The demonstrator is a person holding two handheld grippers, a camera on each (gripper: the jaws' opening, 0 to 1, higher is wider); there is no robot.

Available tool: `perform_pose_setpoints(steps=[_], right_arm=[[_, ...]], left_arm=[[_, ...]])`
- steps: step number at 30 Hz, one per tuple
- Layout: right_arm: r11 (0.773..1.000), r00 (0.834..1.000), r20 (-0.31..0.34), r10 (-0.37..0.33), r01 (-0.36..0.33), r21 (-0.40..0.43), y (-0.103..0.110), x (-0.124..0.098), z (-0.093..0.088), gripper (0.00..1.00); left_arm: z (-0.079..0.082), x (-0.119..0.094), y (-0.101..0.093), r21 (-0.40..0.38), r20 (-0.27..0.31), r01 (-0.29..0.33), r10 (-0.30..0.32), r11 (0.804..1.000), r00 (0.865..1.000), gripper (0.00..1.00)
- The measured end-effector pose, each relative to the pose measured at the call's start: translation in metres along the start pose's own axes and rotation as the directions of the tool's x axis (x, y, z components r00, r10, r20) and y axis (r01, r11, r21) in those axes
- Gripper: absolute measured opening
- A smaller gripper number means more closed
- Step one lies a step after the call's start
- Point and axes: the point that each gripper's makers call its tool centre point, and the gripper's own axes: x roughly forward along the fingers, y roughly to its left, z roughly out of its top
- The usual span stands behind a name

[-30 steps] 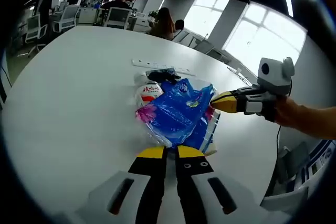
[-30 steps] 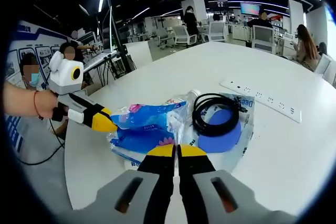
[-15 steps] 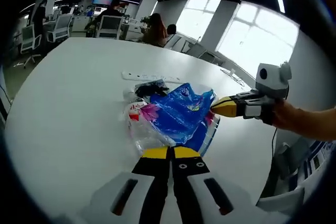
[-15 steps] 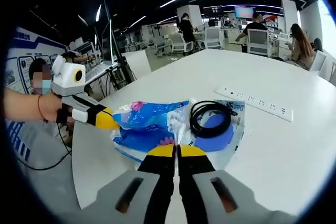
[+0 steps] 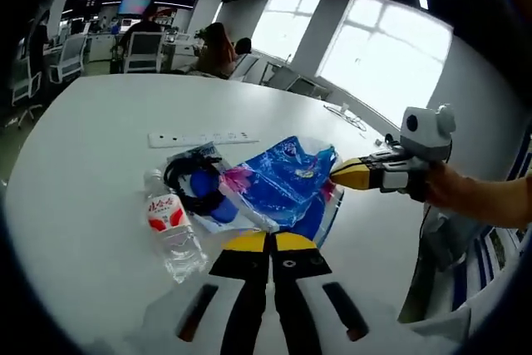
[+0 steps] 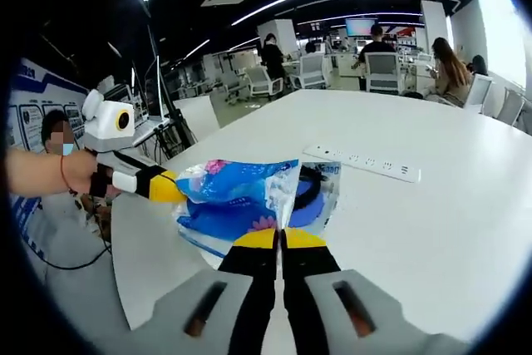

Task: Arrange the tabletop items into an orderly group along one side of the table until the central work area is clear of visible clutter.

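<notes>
A blue plastic bag (image 5: 287,189) lies crumpled on the white round table (image 5: 83,147). My left gripper (image 5: 266,240) is shut on its near edge. My right gripper (image 5: 337,175) comes in from the right, shut on the bag's far corner. In the right gripper view the same bag (image 6: 237,197) stretches between my right gripper (image 6: 280,239) and my left gripper (image 6: 176,191). A clear water bottle (image 5: 170,226) with a red label lies on its side left of the bag. A black cable coil (image 5: 193,184) rests on a blue-printed clear pouch, partly under the bag.
A white power strip (image 5: 202,137) lies beyond the bag, also visible as the power strip (image 6: 366,162) in the right gripper view. The table's edge curves close behind the right gripper. Office chairs, desks and seated people stand beyond the far rim.
The bag has been drawn off the bottle, which now lies bare to the bag's left. Both cameras have shifted; both grippers stay shut on the bag.
</notes>
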Motion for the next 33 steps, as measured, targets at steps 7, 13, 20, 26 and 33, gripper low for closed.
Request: perform_pose_setpoints(steps=[7, 13, 20, 26, 33], right_arm=[[0.998, 0.998, 0.028, -0.065, 0.064, 0.030, -0.029, -0.033, -0.001, 0.00], [0.992, 0.993, 0.028, -0.117, 0.115, 0.042, -0.059, -0.057, -0.008, 0.00], [0.983, 0.986, 0.024, -0.165, 0.163, 0.083, -0.092, -0.083, -0.021, 0.00], [0.975, 0.980, 0.001, -0.197, 0.196, 0.101, -0.119, -0.096, -0.036, 0.00], [0.966, 0.974, -0.026, -0.225, 0.227, 0.123, -0.148, -0.106, -0.051, 0.00]], left_arm=[[0.016, 0.029, -0.033, 0.049, -0.025, 0.039, -0.038, 0.998, 0.999, 0.00], [0.020, 0.059, -0.057, 0.049, -0.051, 0.068, -0.066, 0.996, 0.997, 0.00], [0.021, 0.094, -0.082, 0.053, -0.089, 0.096, -0.092, 0.994, 0.992, 0.00], [0.020, 0.124, -0.097, 0.061, -0.119, 0.112, -0.104, 0.992, 0.987, 0.00], [0.012, 0.159, -0.113, 0.059, -0.152, 0.129, -0.119, 0.990, 0.981, 0.00]])
